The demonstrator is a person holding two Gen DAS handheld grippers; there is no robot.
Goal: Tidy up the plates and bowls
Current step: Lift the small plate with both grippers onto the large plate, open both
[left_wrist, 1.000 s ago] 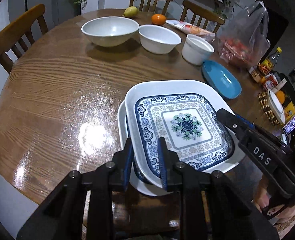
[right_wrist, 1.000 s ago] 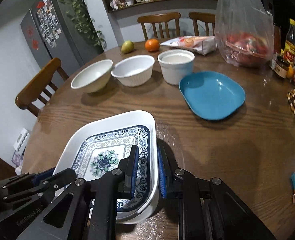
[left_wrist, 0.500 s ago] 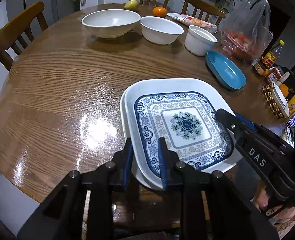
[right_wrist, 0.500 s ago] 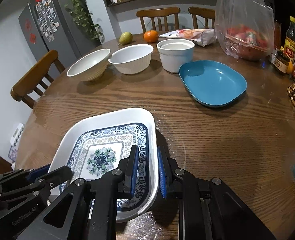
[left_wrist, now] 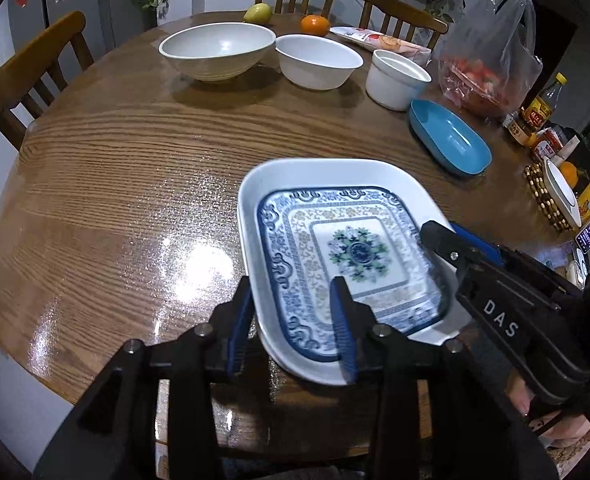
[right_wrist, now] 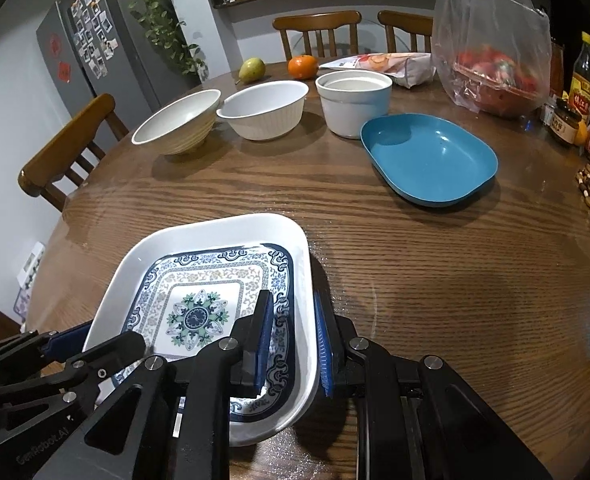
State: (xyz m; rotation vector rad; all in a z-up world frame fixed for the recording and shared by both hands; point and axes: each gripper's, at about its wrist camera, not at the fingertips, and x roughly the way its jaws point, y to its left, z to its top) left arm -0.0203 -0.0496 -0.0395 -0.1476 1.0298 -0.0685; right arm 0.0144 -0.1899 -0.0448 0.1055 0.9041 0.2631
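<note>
A white square plate (left_wrist: pixel 255 200) (right_wrist: pixel 255 228) lies on the wooden table (left_wrist: pixel 115 160) near its front edge, with a blue-patterned plate (left_wrist: pixel 355 248) (right_wrist: pixel 199 312) nested in it. My left gripper (left_wrist: pixel 291 332) straddles their near-left rim; its jaws are opening and the pads stand off the rim. It also shows at the lower left of the right wrist view as the left gripper (right_wrist: pixel 95 348). My right gripper (right_wrist: pixel 293 340) is shut on the right rim of the plates. A blue dish (right_wrist: pixel 429 158) and three white bowls (right_wrist: pixel 265 110) stand farther back.
Behind the bowls lie an orange (right_wrist: pixel 303 66), a pear (right_wrist: pixel 251 70) and a snack packet. A plastic bag of red fruit (right_wrist: pixel 491 40) and bottles (right_wrist: pixel 583 76) crowd the right side. Wooden chairs (left_wrist: pixel 27 76) ring the table. A beaded trivet (left_wrist: pixel 547 196) sits at the right edge.
The patterned plate has come down and settled square into the white plate under it. The left jaws have spread apart off the rim. The right gripper keeps its hold.
</note>
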